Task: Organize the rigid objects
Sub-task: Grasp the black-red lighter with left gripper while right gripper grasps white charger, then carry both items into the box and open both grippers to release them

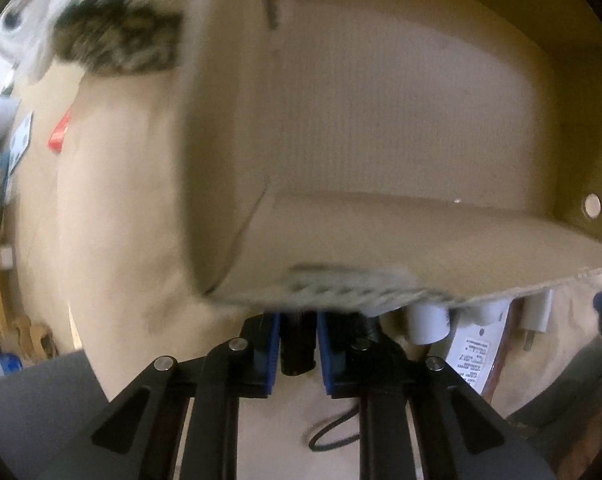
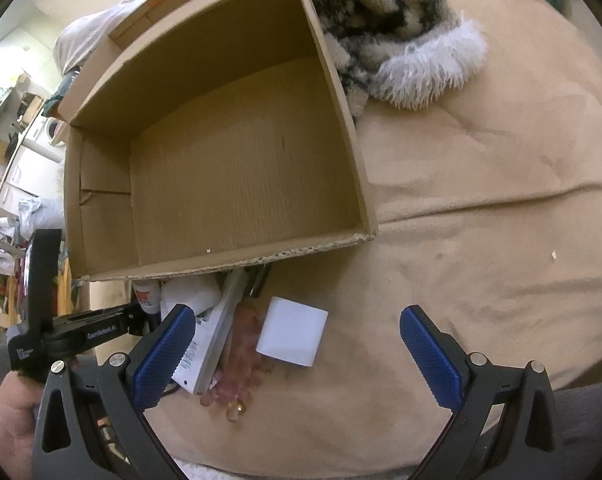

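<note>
The left tool (image 1: 297, 344) is squeezed tight on a small dark round thing (image 1: 297, 354), just below the cardboard box (image 1: 381, 128) on the bed (image 1: 121, 200). It may slip out on the way up, because only the tips hold it. It could also bump the box's near edge. The right tool (image 2: 297, 356) is wide apart, holding nothing, above a white block (image 2: 293, 330) that still waits.

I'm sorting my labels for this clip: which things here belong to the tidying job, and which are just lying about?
Job:
cardboard box, empty
black cylinder, clamped in the left gripper
white adapter
white flat box
right gripper, open

Lying about:
furry fabric
beige blanket
</note>
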The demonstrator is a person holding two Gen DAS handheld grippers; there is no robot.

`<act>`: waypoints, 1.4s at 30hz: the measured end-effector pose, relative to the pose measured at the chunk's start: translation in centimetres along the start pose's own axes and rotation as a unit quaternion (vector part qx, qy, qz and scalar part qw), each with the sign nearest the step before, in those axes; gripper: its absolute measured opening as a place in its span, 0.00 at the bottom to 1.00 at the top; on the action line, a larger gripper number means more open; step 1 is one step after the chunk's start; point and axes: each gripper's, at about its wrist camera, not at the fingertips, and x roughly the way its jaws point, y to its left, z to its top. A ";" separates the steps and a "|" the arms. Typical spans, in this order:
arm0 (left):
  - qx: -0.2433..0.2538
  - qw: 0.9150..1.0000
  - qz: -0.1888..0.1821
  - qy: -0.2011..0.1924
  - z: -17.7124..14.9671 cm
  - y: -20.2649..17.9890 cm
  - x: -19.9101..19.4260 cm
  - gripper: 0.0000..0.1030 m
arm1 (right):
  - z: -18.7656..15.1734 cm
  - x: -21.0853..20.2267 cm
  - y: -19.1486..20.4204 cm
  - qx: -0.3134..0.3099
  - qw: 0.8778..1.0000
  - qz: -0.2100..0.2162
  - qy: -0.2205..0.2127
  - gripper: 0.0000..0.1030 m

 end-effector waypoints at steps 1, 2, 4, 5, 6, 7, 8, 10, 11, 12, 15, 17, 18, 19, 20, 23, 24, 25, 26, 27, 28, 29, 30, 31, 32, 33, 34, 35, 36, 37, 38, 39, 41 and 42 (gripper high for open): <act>-0.017 1.000 -0.006 0.004 -0.2 0.4 -0.1 0.15 | 0.0 0.4 -0.2 0.004 1.000 0.004 0.011 1.00; -0.027 1.000 -0.010 0.005 -0.3 0.8 -0.2 0.15 | 0.1 0.7 -0.3 0.007 1.000 0.010 0.021 1.00; -0.038 0.999 -0.009 0.001 -0.6 1.2 -0.5 0.15 | 0.3 1.7 -0.5 0.016 0.999 0.022 0.042 0.82; -0.042 0.999 -0.010 -0.002 -0.8 1.3 -0.6 0.15 | 0.4 2.4 -0.6 0.024 0.998 0.026 0.056 0.72; -0.045 0.999 -0.013 -0.004 -0.8 1.4 -0.7 0.15 | 0.4 3.1 -0.8 0.036 0.996 0.030 0.071 0.70; -0.046 0.999 -0.013 -0.006 -0.9 1.5 -0.8 0.15 | 0.5 3.8 -1.0 0.049 0.995 0.036 0.085 0.69; -0.047 0.999 -0.011 -0.009 -0.9 1.5 -0.9 0.15 | 0.6 4.5 -1.2 0.060 0.993 0.039 0.094 0.69; -0.050 0.999 -0.010 -0.009 -0.8 1.8 -1.2 0.15 | 0.8 5.7 -1.3 0.073 0.991 0.041 0.105 0.69; -0.052 0.999 -0.010 -0.009 -0.8 1.7 -1.1 0.15 | 0.9 6.2 -1.2 0.074 0.990 0.040 0.111 0.68; -0.055 0.998 -0.010 -0.009 -1.1 1.2 -1.1 0.15 | 1.0 6.6 -1.0 0.072 0.990 0.037 0.113 0.65; -0.060 0.998 -0.013 -0.013 -1.9 2.4 -1.6 0.15 | 1.2 7.1 -0.5 0.056 0.993 0.024 0.106 0.44; -0.061 0.998 -0.014 -0.014 -2.1 2.9 -2.1 0.15 | 1.2 6.8 -0.3 0.048 0.994 0.024 0.098 0.43; -0.061 0.998 -0.014 -0.015 -2.1 3.5 -2.4 0.15 | 1.1 6.5 -0.2 0.044 0.994 0.024 0.094 0.43; -0.063 0.998 -0.014 -0.016 -2.2 3.7 -2.5 0.15 | 1.1 6.2 -0.1 0.040 0.995 0.024 0.088 0.43; -0.063 0.998 -0.014 -0.017 -2.4 3.9 -2.7 0.15 | 0.8 5.8 0.0 0.038 0.996 0.022 0.082 0.43; -0.066 0.997 -0.011 -0.025 -3.1 4.0 -3.2 0.15 | 0.7 4.9 0.3 0.028 0.997 0.019 0.068 0.43; -0.069 0.997 -0.010 -0.032 -3.5 4.1 -3.7 0.15 | 0.7 4.7 0.5 0.025 0.998 0.017 0.062 0.43; -0.069 0.997 -0.010 -0.038 -3.7 4.3 -4.3 0.15 | 0.6 4.2 0.7 0.016 0.998 0.011 0.053 0.43; -0.069 0.996 -0.009 -0.047 -4.1 4.3 -4.9 0.15 | 0.6 3.8 0.9 0.008 0.999 0.007 0.044 0.43; -0.069 0.996 -0.010 -0.054 -4.6 4.4 -5.4 0.15 | 0.5 3.1 1.3 0.001 0.999 0.003 0.035 0.43; -0.071 0.996 -0.012 -0.059 -5.3 4.2 -5.7 0.15 | 0.5 2.2 1.8 -0.004 1.000 0.000 0.027 0.43; -0.073 0.995 -0.014 -0.064 -5.6 4.3 -6.2 0.15 | 0.4 1.8 2.0 -0.004 1.000 0.002 0.021 0.43; -0.072 0.995 -0.014 -0.074 -6.0 4.3 -6.8 0.15 | 0.3 1.4 2.0 -0.003 1.000 0.007 0.015 0.43; -0.071 0.994 -0.013 -0.081 -6.3 4.4 -7.2 0.15 | -0.6 1.4 2.4 -0.004 1.000 0.007 0.008 0.43; -0.070 0.993 -0.012 -0.090 -6.7 4.5 -7.8 0.15 | -0.7 1.0 2.5 -0.006 1.000 0.007 0.001 0.43; -0.067 0.993 -0.014 -0.101 -7.0 4.5 -8.5 0.15 | -0.8 0.6 2.7 -0.008 1.000 0.009 -0.006 0.43; -0.065 0.992 -0.016 -0.109 -7.2 4.5 -9.1 0.15 | -0.9 -0.1 2.8 -0.014 1.000 0.011 -0.014 0.43; -0.058 0.991 -0.017 -0.123 -7.4 4.3 -10.0 0.14 | -1.0 -0.6 2.9 -0.018 1.000 0.013 -0.021 0.43; -0.052 0.990 -0.016 -0.130 -7.7 3.9 -10.6 0.12 | -1.1 -1.2 3.2 -0.024 0.999 0.017 -0.031 0.43; -0.044 0.989 -0.018 -0.142 -7.9 3.6 -11.4 0.10 | -1.3 -2.1 3.3 -0.031 0.998 0.020 -0.044 0.43; -0.039 0.988 -0.020 -0.149 -7.9 3.3 -12.0 0.10 | -1.3 -2.5 3.7 -0.037 0.998 0.020 -0.055 0.43; -0.032 0.986 -0.015 -0.161 -8.0 3.0 -12.8 0.10 | -1.4 -3.2 3.8 -0.041 0.997 0.023 -0.067 0.43; -0.024 0.985 -0.013 -0.171 -7.9 2.2 -13.8 0.10 | -1.4 -4.6 3.1 -0.048 0.994 0.038 -0.088 0.43; -0.021 0.985 -0.015 -0.172 -7.6 1.7 -13.8 0.10 | -1.3 -5.0 3.1 -0.049 0.993 0.041 -0.096 0.43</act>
